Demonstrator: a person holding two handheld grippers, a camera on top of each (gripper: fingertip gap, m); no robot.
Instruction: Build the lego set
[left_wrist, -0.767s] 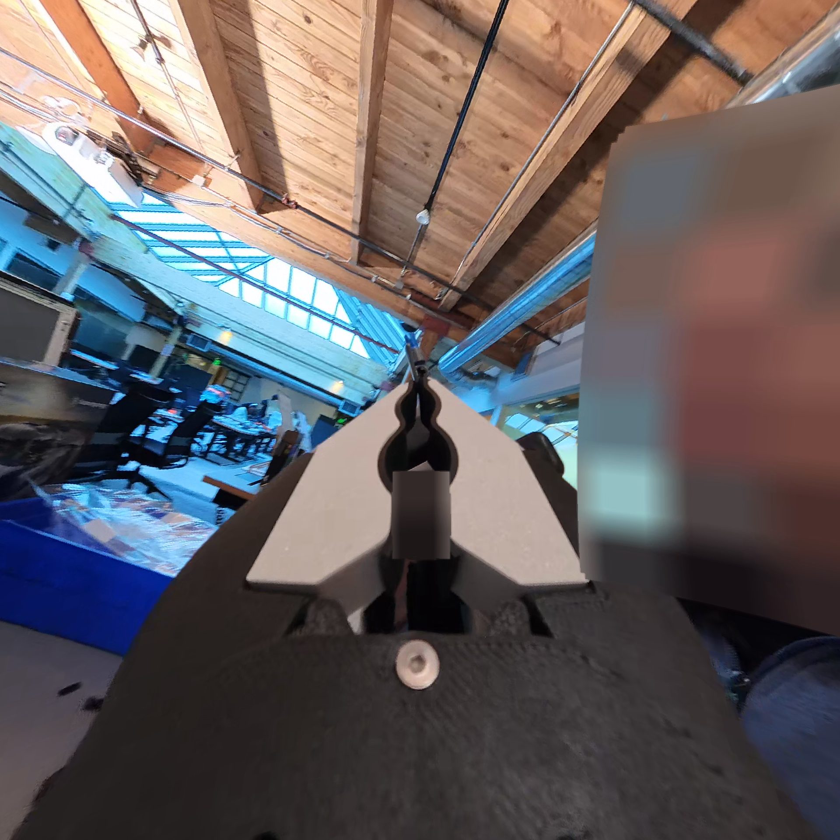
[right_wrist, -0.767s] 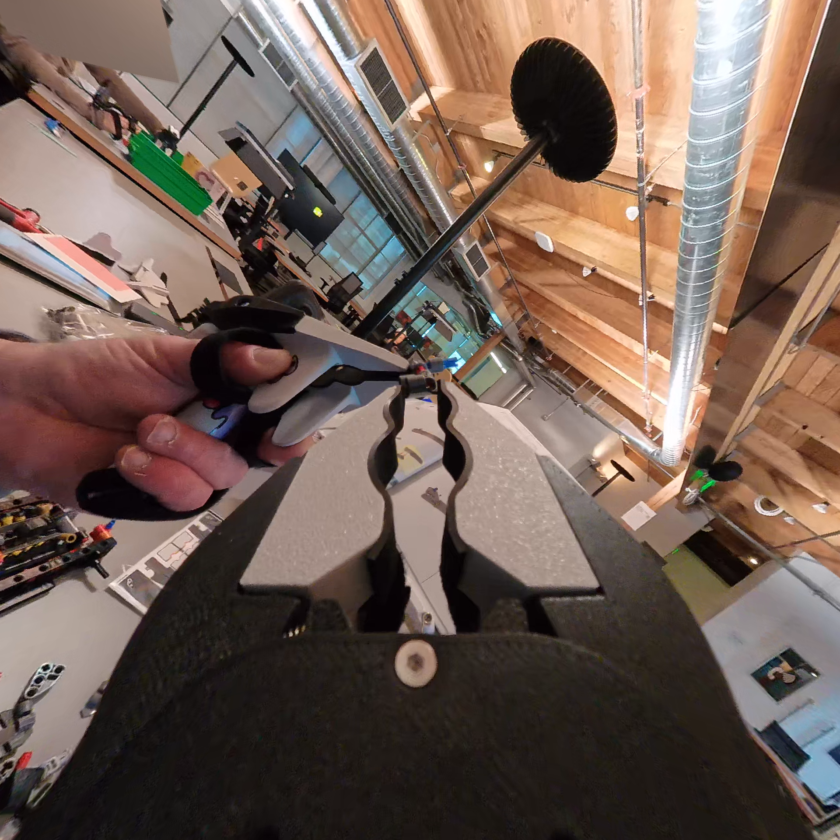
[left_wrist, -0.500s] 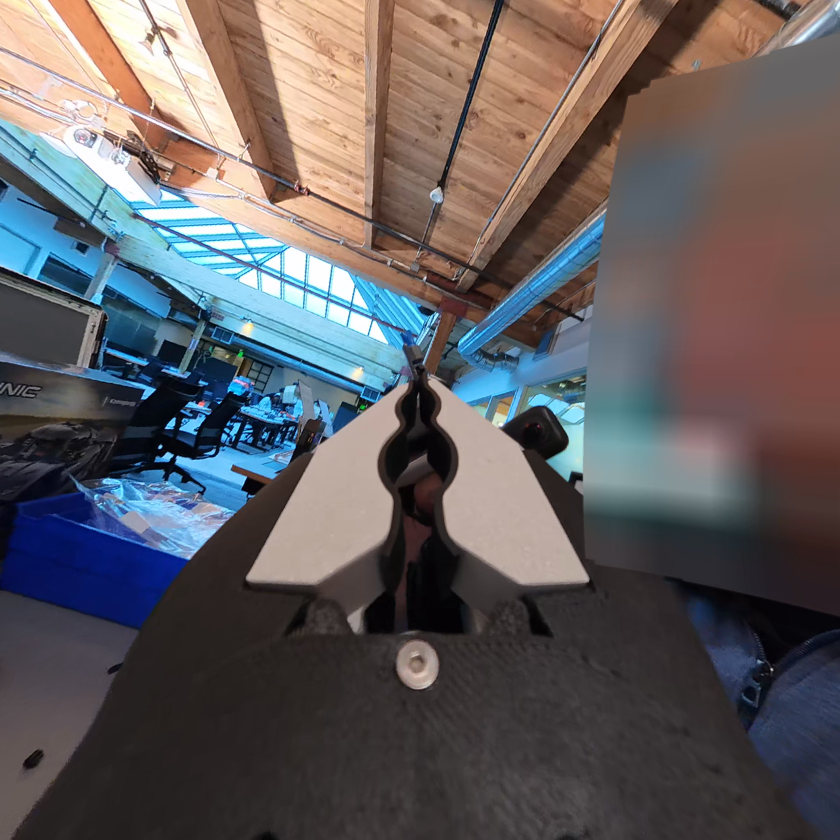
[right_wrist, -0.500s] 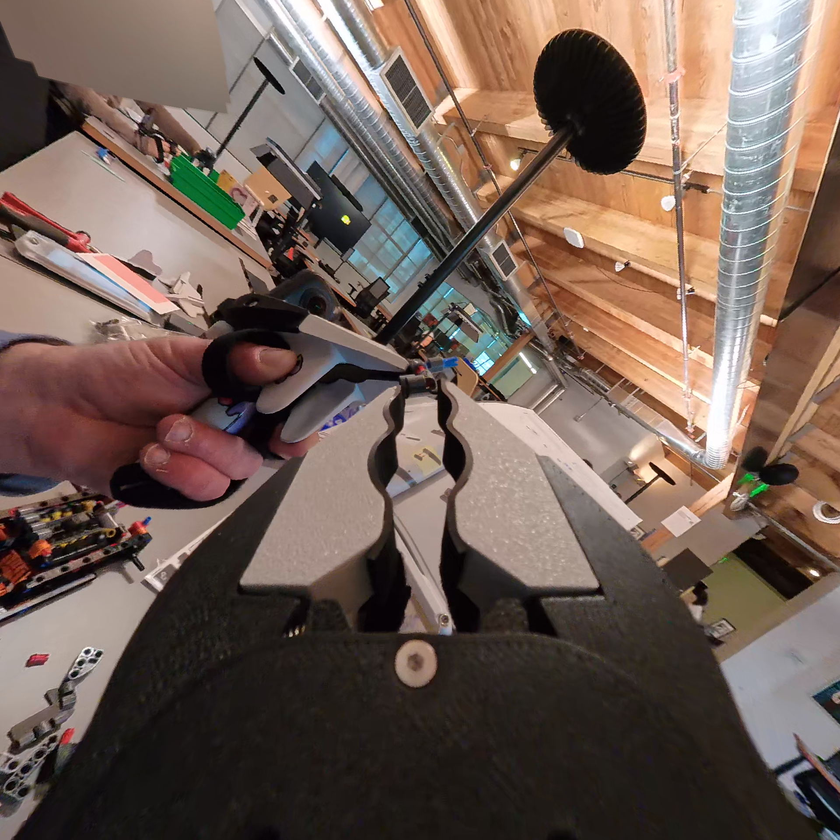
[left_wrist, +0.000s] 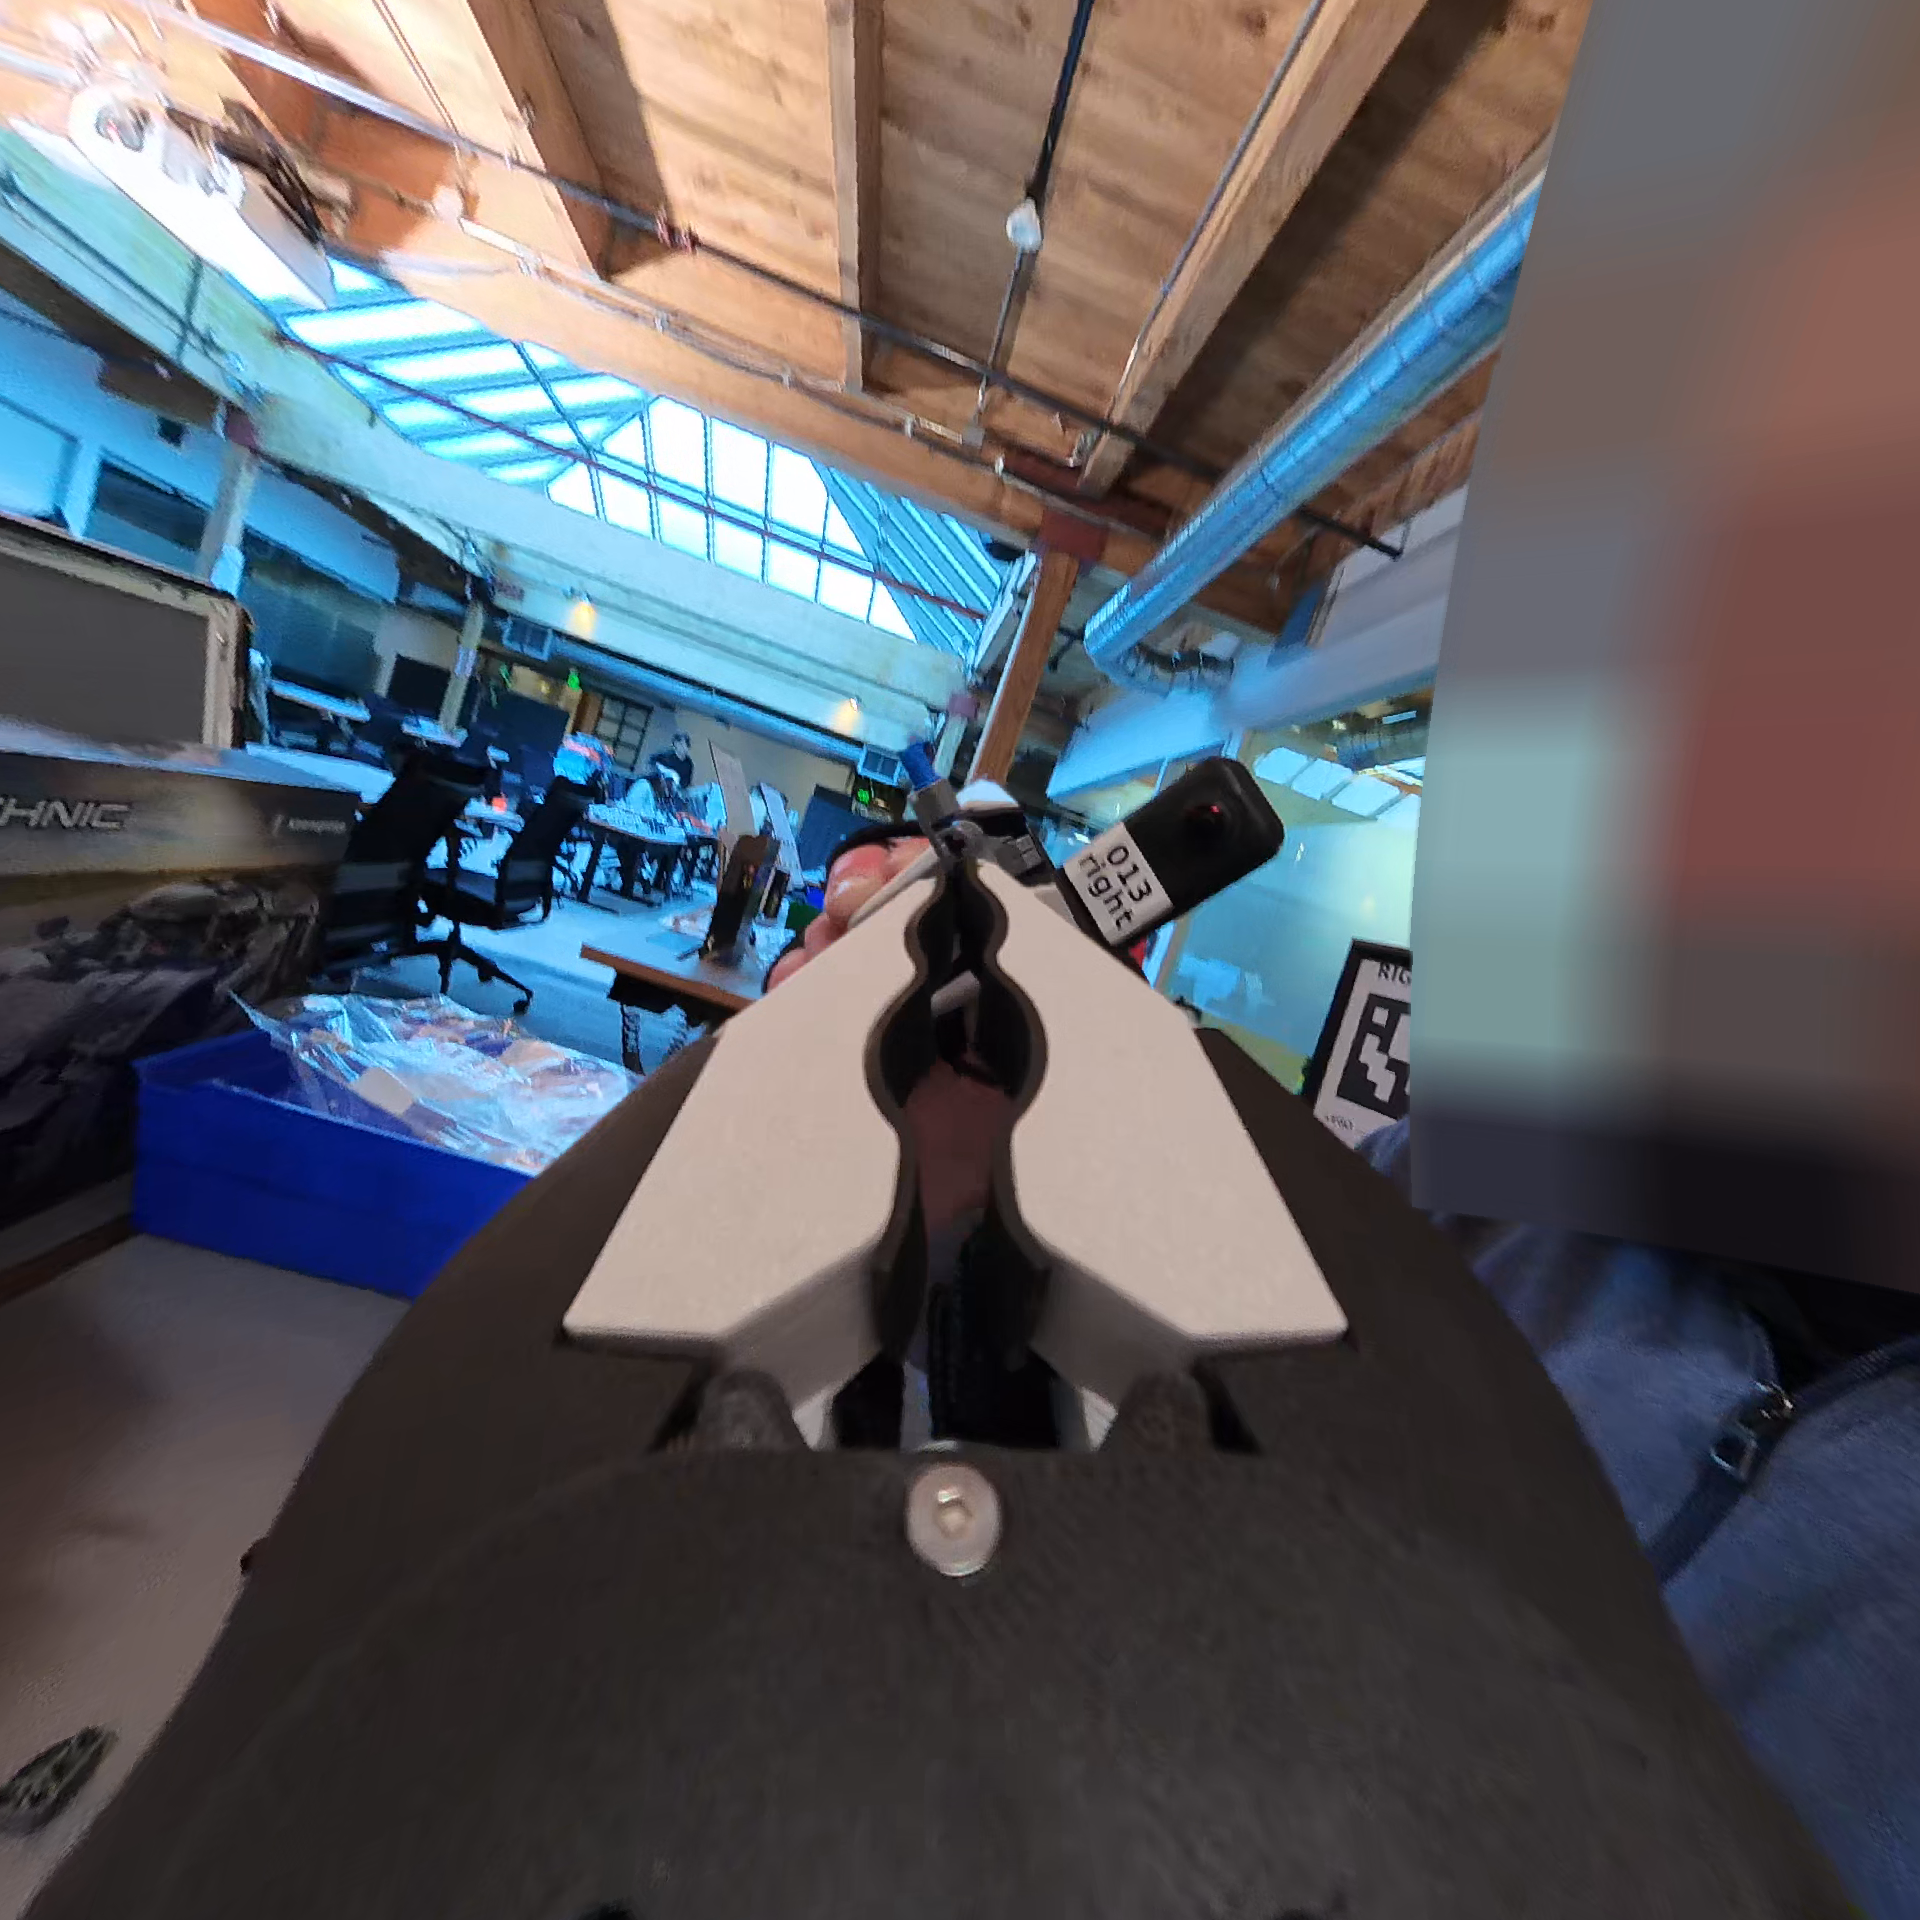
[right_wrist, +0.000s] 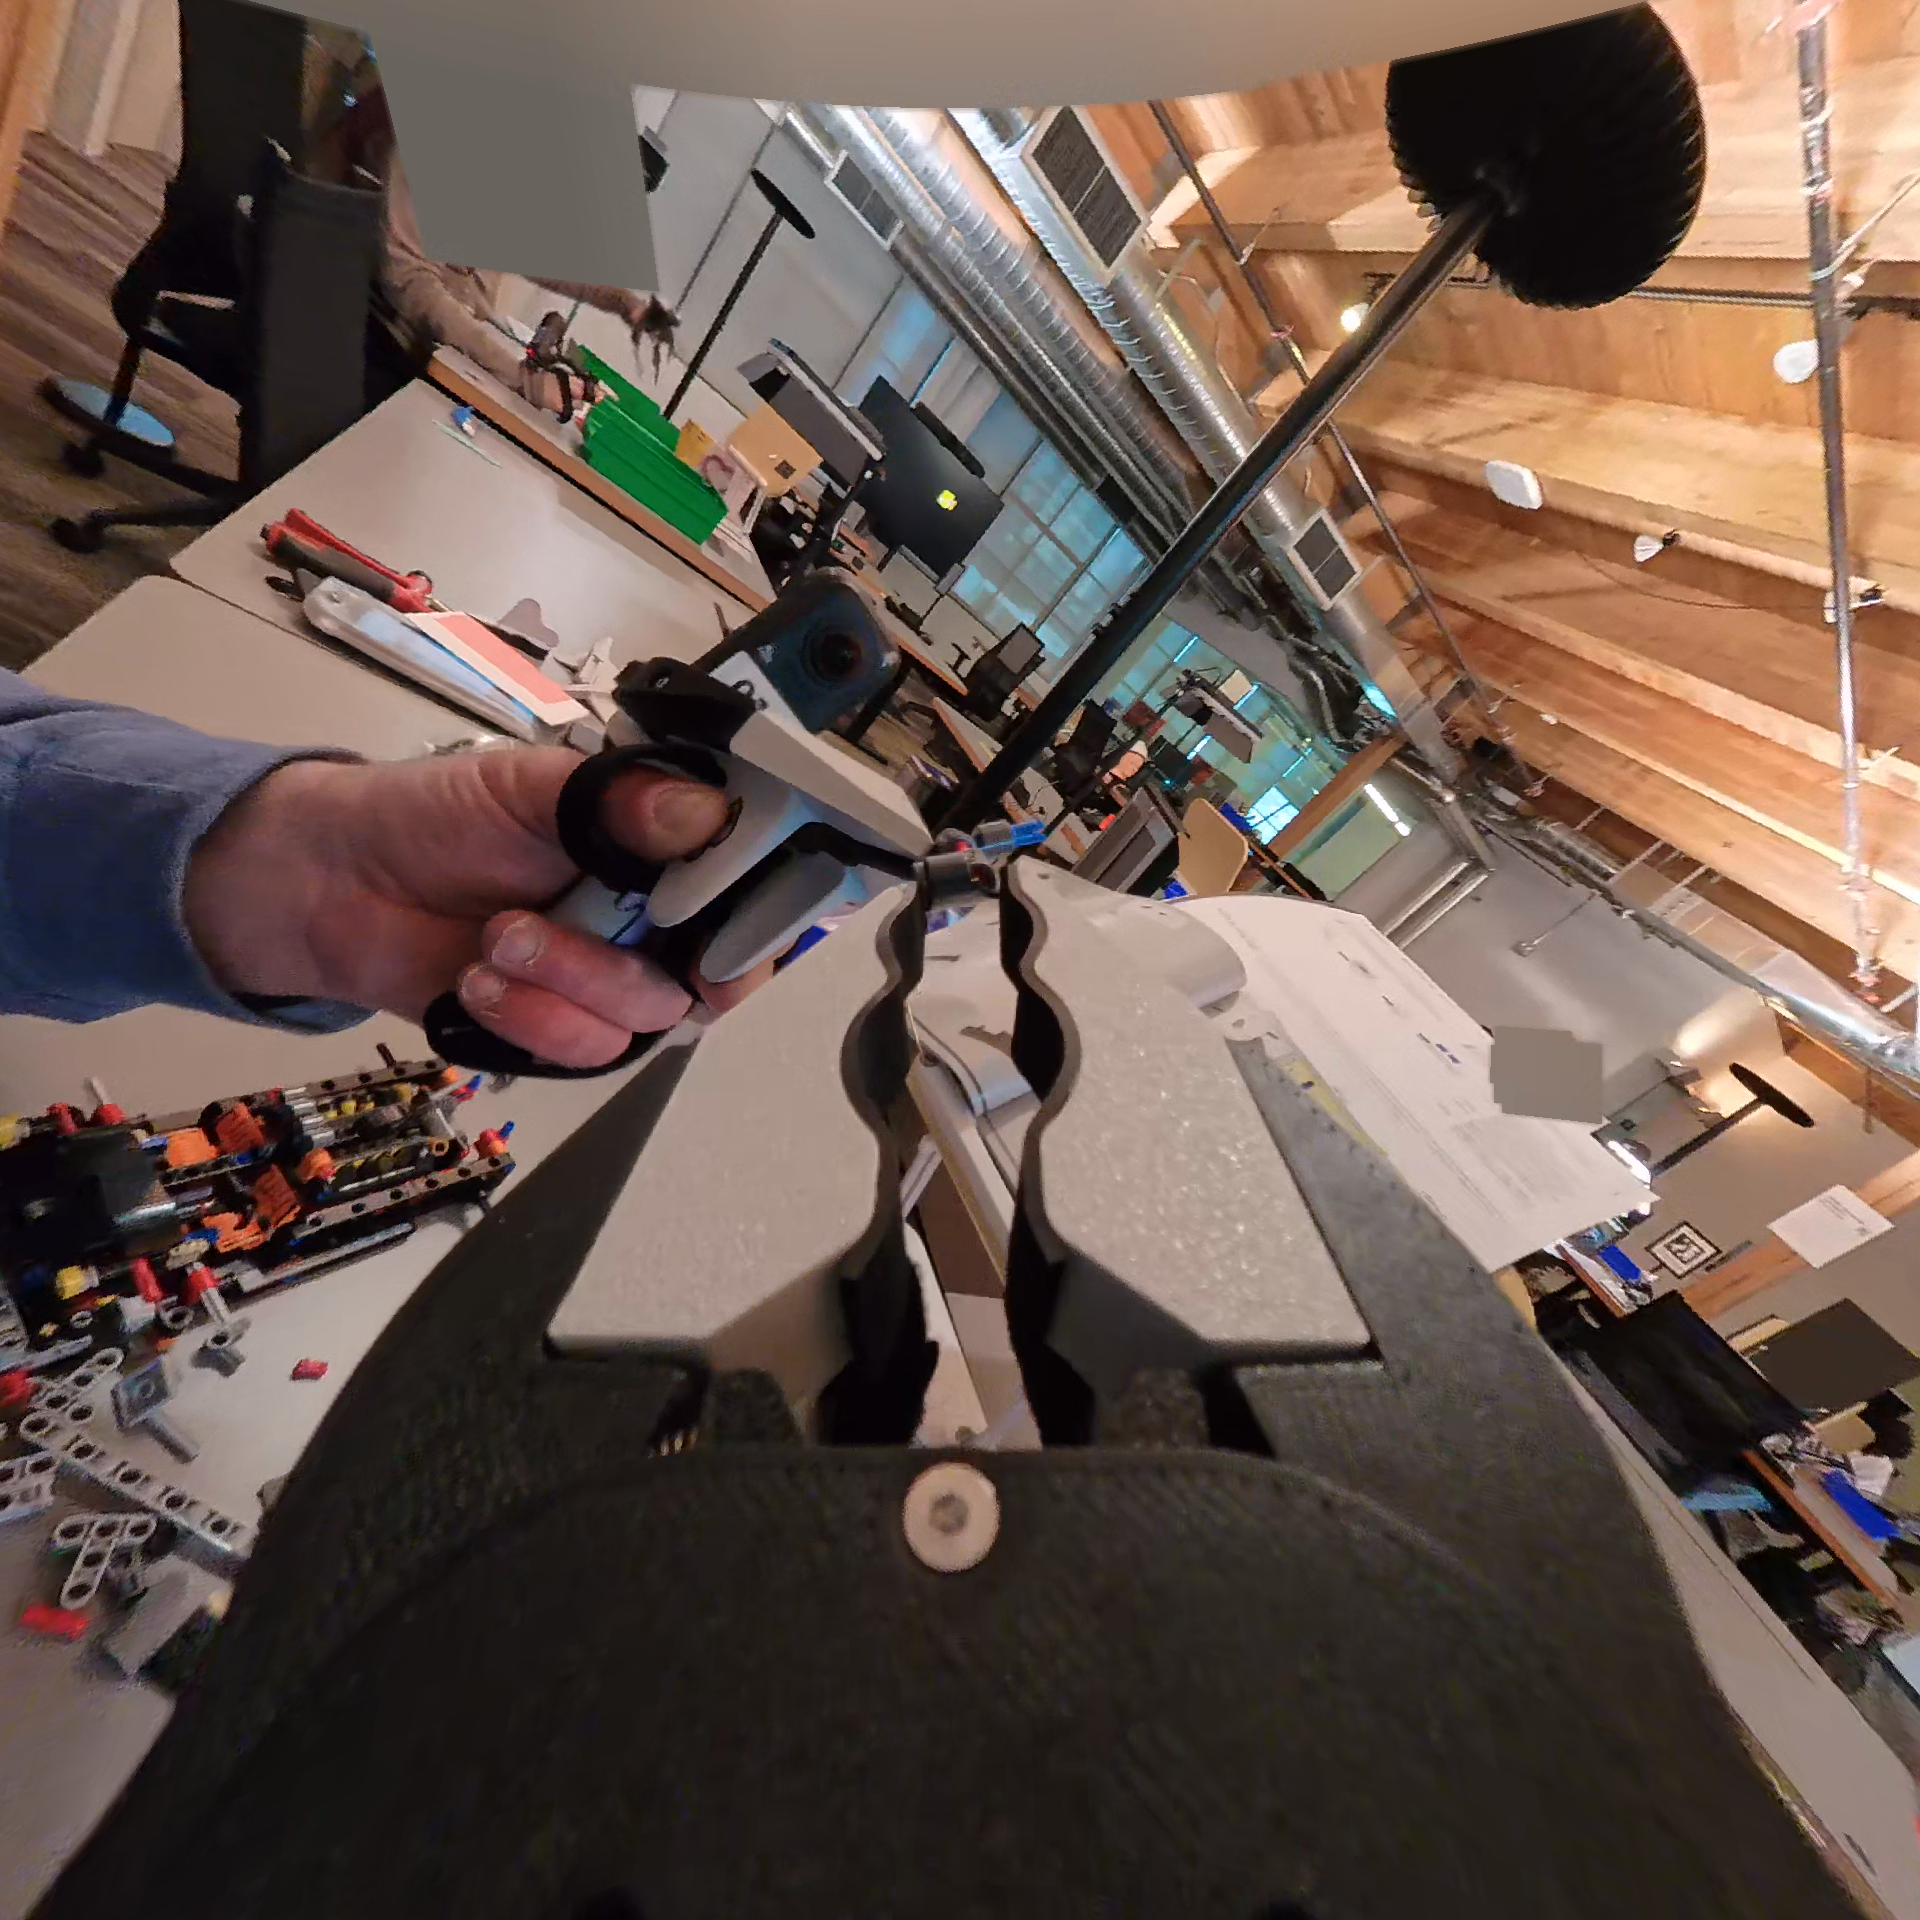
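Both grippers are raised off the table and meet tip to tip on a small lego piece. In the right wrist view my right gripper holds a small grey connector with a blue pin between its fingertips. The left gripper, held by a hand, comes in from the left and pinches the same piece. In the left wrist view my left gripper is shut, with the grey and blue piece sticking out above its tips. The right gripper's camera is just behind.
A partly built black, orange and red lego model lies on the grey table at the left, with loose grey beams and pins in front of it. Instruction sheets lie to the right. A blue bin with plastic bags stands at the left.
Both cameras have tilted down, so more of the table, the model and the blue bin shows. The two grippers stay joined at the small piece.
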